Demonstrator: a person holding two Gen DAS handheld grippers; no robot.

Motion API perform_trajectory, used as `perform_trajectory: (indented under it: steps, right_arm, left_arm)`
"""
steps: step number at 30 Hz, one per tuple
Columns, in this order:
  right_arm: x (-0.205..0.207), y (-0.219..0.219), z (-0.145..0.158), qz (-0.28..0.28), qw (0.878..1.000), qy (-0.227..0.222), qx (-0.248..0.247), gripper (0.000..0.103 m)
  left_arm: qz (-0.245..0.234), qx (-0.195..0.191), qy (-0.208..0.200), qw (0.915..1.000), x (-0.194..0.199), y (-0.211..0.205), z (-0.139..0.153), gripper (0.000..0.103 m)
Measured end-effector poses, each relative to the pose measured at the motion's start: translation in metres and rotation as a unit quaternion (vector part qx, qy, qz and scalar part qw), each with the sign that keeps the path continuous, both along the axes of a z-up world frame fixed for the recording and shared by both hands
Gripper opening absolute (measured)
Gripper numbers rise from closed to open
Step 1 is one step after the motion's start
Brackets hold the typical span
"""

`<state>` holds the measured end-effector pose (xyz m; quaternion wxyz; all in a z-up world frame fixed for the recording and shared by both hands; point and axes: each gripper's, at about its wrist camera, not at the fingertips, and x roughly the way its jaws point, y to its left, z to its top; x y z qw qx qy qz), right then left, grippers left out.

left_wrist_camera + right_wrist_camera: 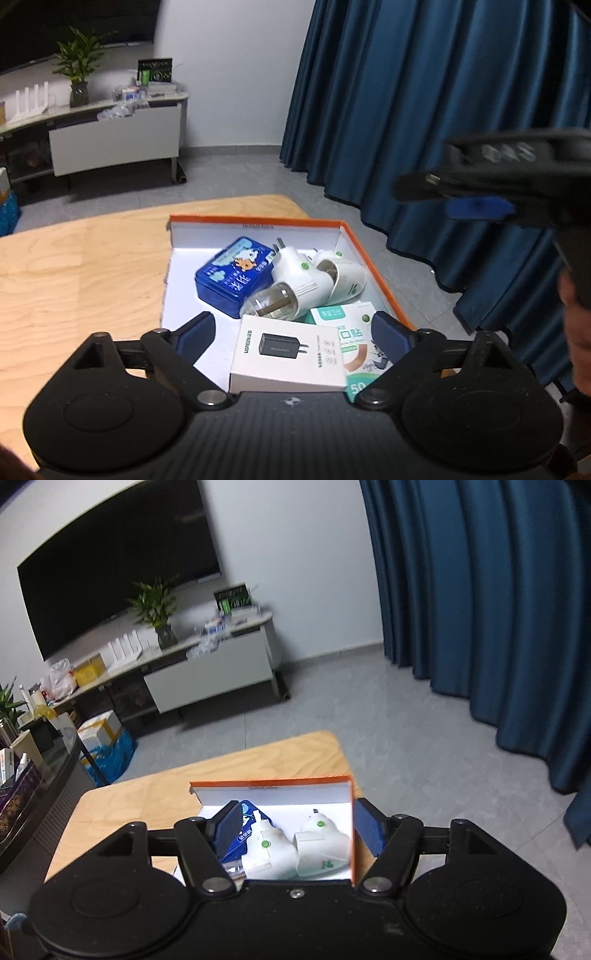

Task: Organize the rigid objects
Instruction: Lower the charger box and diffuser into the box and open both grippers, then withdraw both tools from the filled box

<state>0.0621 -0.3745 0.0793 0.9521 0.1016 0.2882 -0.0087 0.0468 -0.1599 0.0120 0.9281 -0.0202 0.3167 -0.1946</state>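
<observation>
1. Left wrist view showed the pale wooden table on the left, with the shallow orange-rimmed white cardboard box set close to its far right corner, near the edge by the blue curtain. A sideways push could have slid it off.

2. Inside the box, from the left, lay the blue rectangular tin with a cartoon lid, the white plug-in mosquito heater with a clear bottle, a second white plug-in heater with a green leaf mark, and in front the white charger carton partly over the green-and-white plaster packet.

3. The left gripper hovered with its blue-padded fingers spread wide, straddling the charger carton and pinching nothing. Closing from there could have clipped the clear bottle just behind the carton, or tipped the carton, which looked unevenly propped.

4. The right gripper was likewise spread and empty above the box, its right pad beside the orange wall. Dropping lower could have caught that wall and dragged the box.

5. In the left wrist view the right gripper appeared blurred at the upper right; both tools working the same small box risked a collision.
</observation>
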Motion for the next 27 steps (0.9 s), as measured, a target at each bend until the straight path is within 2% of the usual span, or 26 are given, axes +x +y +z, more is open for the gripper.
perform_trajectory:
  steps: [3,8,12,16,27]
  right_arm:
    - [-0.031,0.001,0.009,-0.006,1.000,-0.016,-0.007,0.085]
    - [-0.081,0.001,0.010,-0.022,1.000,-0.018,0.008,0.087]
    - [-0.109,0.009,-0.001,-0.005,1.000,-0.003,0.008,0.087]
    - [-0.126,0.023,-0.010,0.003,1.000,0.006,-0.015,0.087]
    - [-0.143,0.039,-0.026,0.013,0.999,0.028,-0.027,0.087]
  left_arm:
    - [0.021,0.009,-0.009,0.9997,-0.015,0.003,0.015,0.103]
    - [0.065,0.017,-0.010,0.9977,-0.047,0.016,0.034,0.103]
    - [0.085,0.039,-0.017,0.9955,-0.070,0.020,0.037,0.103]
    - [0.095,0.059,-0.013,0.9936,-0.083,0.023,0.032,0.103]
    - [0.117,0.064,-0.008,0.9910,-0.097,0.036,0.028,0.103]
